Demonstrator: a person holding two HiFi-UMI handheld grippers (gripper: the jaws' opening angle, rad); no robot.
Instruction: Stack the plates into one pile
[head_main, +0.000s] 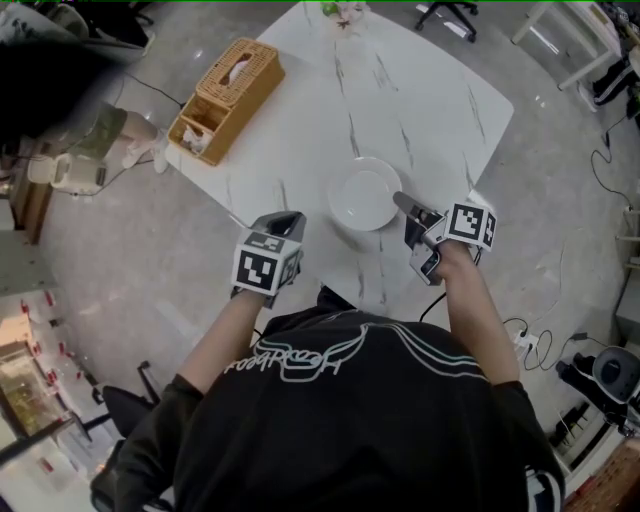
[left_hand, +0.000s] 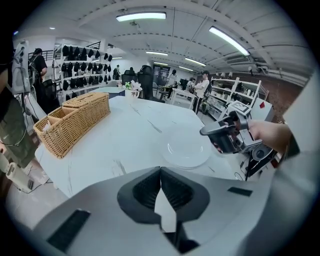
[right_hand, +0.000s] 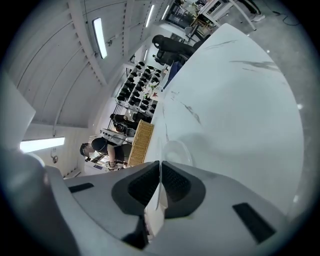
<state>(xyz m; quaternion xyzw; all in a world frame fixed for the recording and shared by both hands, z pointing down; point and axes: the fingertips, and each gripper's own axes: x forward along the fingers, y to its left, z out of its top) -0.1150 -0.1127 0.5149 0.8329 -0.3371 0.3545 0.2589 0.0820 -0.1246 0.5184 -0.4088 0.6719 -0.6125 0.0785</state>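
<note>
a white plate (head_main: 364, 197) sat on the white marble table (head_main: 420, 100), in its near half and close to the person's edge. whether it was a single plate or several already piled could not be told from any view. the left gripper (head_main: 288, 222) was held over the near-left edge of the table, to the left of the plate and apart from it, pointing steeply down. in the left gripper view its jaws met tip to tip with nothing between them, and the plate (left_hand: 184, 148) lay ahead and a little to the right on the marble. the right gripper (head_main: 401, 201) came in from the plate's right side, its closed tips at the plate's right rim in the head view. from the left gripper view the right gripper (left_hand: 204, 131) appeared just over that rim, but whether it touched the plate could not be told. in the right gripper view, which was rolled well over to one side, the jaws were pressed together and empty, with the plate (right_hand: 176, 151) just past their tips. a wicker basket (head_main: 226, 97) with open compartments rested at the table's far-left edge, well apart from the plate; it also showed in the left gripper view (left_hand: 74, 122) and, small, in the right gripper view (right_hand: 136, 142). a small bunch of flowers (head_main: 345, 11) stood at the far edge of the table. the person wore a black shirt (head_main: 340, 420) with pale line print.
</note>
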